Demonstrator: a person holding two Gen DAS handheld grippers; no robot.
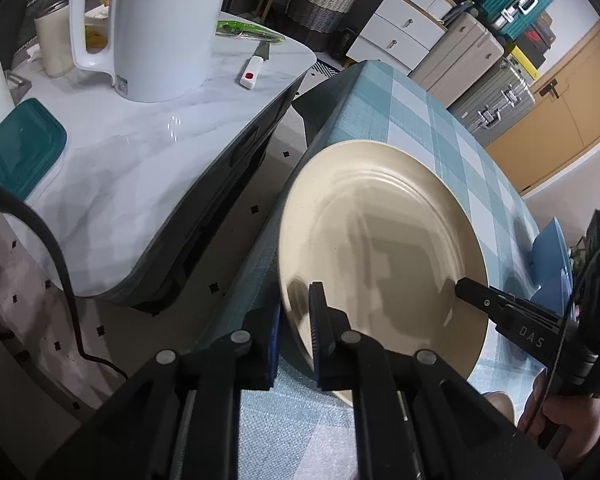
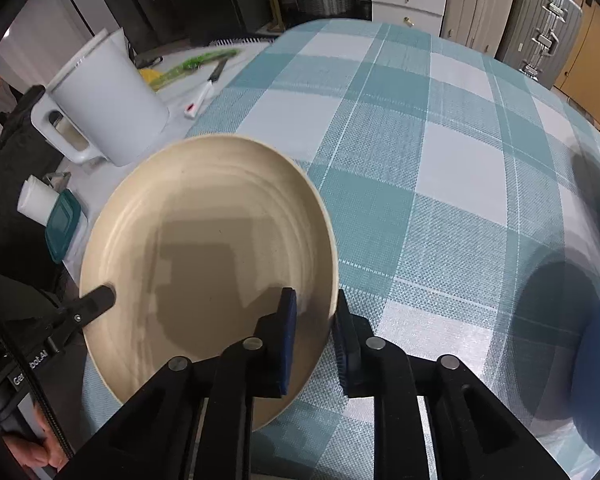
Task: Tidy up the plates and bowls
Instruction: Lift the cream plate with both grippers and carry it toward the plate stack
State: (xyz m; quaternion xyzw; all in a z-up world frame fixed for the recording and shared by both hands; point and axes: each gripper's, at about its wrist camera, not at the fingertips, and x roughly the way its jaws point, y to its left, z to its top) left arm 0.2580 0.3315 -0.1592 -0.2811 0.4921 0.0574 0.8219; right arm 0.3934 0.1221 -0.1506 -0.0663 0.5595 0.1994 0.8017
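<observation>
A: Beige plate (image 1: pixel 380 240) sits over the checked tablecloth (image 2: pixel 440 160), near the table's left edge beside the white kettle (image 1: pixel 160 28).
B: Grippers?
A: Left gripper (image 1: pixel 296 344) clamped on the near-left rim, right gripper (image 2: pixel 314 336) pinching the right rim. Both nearly closed, both holding the plate.

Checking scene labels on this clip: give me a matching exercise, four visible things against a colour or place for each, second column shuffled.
Things:
1. plate
2. kettle
3. container lid
4. tablecloth

Descriptions:
A. dark teal, on the marble-look side table
B. cream, rim gripped on both sides by the left gripper and right gripper
C. teal and white check
D. white, standing upright on the side table

Pairs: 1-B, 2-D, 3-A, 4-C
</observation>
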